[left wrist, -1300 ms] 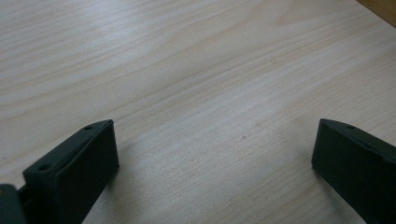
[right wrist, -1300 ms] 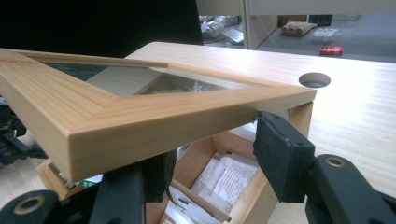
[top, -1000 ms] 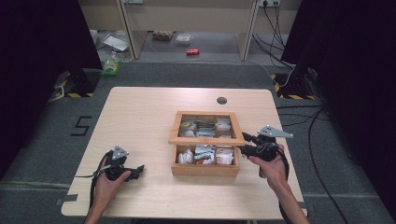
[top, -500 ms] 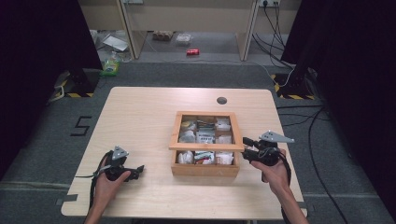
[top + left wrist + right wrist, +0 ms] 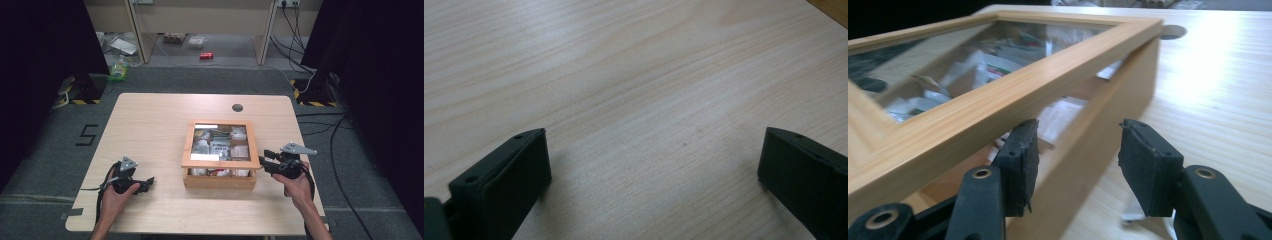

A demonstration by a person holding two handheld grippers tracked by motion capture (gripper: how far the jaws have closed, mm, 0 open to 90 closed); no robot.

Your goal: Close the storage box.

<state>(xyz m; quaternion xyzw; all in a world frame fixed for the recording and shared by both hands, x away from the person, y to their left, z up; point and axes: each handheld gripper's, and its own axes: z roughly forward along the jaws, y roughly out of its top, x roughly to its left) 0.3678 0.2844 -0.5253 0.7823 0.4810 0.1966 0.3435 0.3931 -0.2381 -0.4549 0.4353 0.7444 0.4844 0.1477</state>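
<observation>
- The left gripper (image 5: pixel 146 183) rests low on the near left part of the tabletop (image 5: pixel 155 125). In the left gripper view its fingers (image 5: pixel 506 180) are spread wide, with only bare wood between them.
- The right gripper (image 5: pixel 263 157) is on the near right, just beside the right side of the wooden box (image 5: pixel 220 179). Its fingers (image 5: pixel 1020 157) are half spread and pinch nothing.
- In the right gripper view, one finger sits under the lifted edge of the glass lid (image 5: pixel 1013 82), inside the gap, and the other finger is outside the box wall, so the wall stands between them.
- The box lies near the middle of the tabletop, a little toward the person. Its lid (image 5: pixel 220 144) is tilted, raised above the front, and small packets (image 5: pixel 212 147) show through the glass.
- The box is to the left of the right fingers, and its side wall runs away from the person. The right hand is much nearer to it; the left is well apart.
- I judge that the next move depends on this gap between lid and wall.
- A small dark round disc (image 5: pixel 237 107) lies at the far side of the tabletop.
</observation>
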